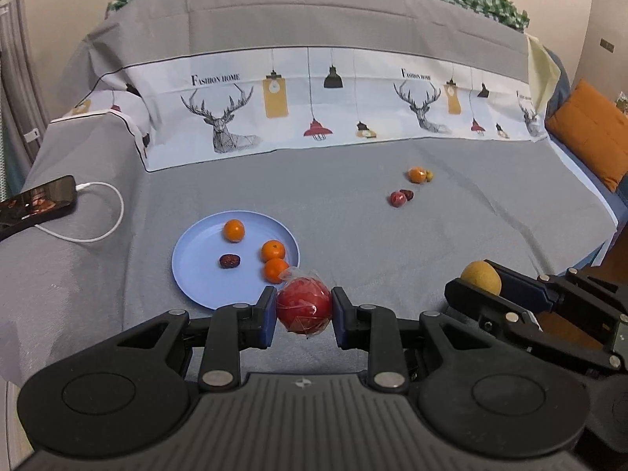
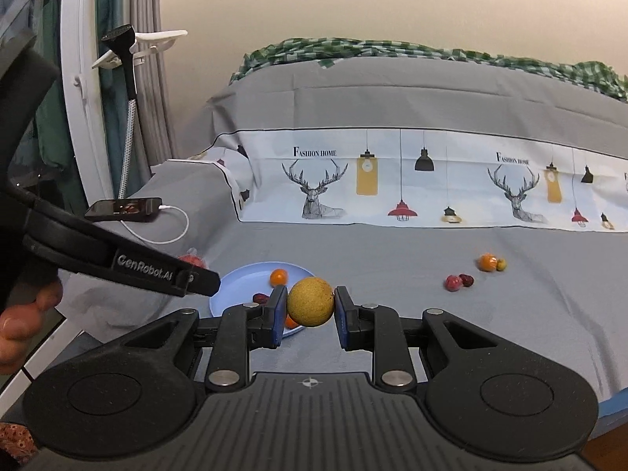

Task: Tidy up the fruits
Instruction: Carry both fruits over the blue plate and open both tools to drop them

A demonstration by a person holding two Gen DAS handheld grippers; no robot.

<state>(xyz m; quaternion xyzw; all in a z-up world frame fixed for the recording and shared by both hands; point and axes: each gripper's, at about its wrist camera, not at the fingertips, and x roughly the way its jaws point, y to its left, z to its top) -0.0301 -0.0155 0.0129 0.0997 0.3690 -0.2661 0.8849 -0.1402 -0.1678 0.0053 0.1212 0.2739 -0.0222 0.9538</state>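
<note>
Nearest the lens in the left wrist view, the left gripper (image 1: pixel 304 310) fills the bottom of the frame, its blue pads clamped on a red fruit in clear wrap (image 1: pixel 304 308) at lower centre. At the lower right of that frame the right gripper (image 1: pixel 481 282) comes in from the side; in its own view it is clamped on a round yellow-brown fruit (image 2: pixel 311 302) at centre.

The bed (image 1: pixel 353 235), under a grey sheet, spans both frames. The blue plate (image 1: pixel 196 259) lies left of centre, just beyond the left gripper's tips, holding three small oranges (image 1: pixel 273 251) and a dark date-like fruit (image 1: pixel 229 261). In the middle right of the frame, well apart from the plate, four small fruits wait: an orange (image 1: pixel 416 175) touching a yellowish one (image 1: pixel 429 175), and a red wrapped one (image 1: pixel 397 198) beside a dark one (image 1: pixel 408 194). A phone (image 1: pixel 39 198) on a white cable sits at the left edge.

The step in hand looks like carrying both fruits to the plate. To do it well, bring each gripper low over a bare part of the plate, probably the left half, before parting the pads, since round fruit dropped from height may roll off or knock the oranges. Releasing one at a time should keep the two grippers from crowding each other.
</note>
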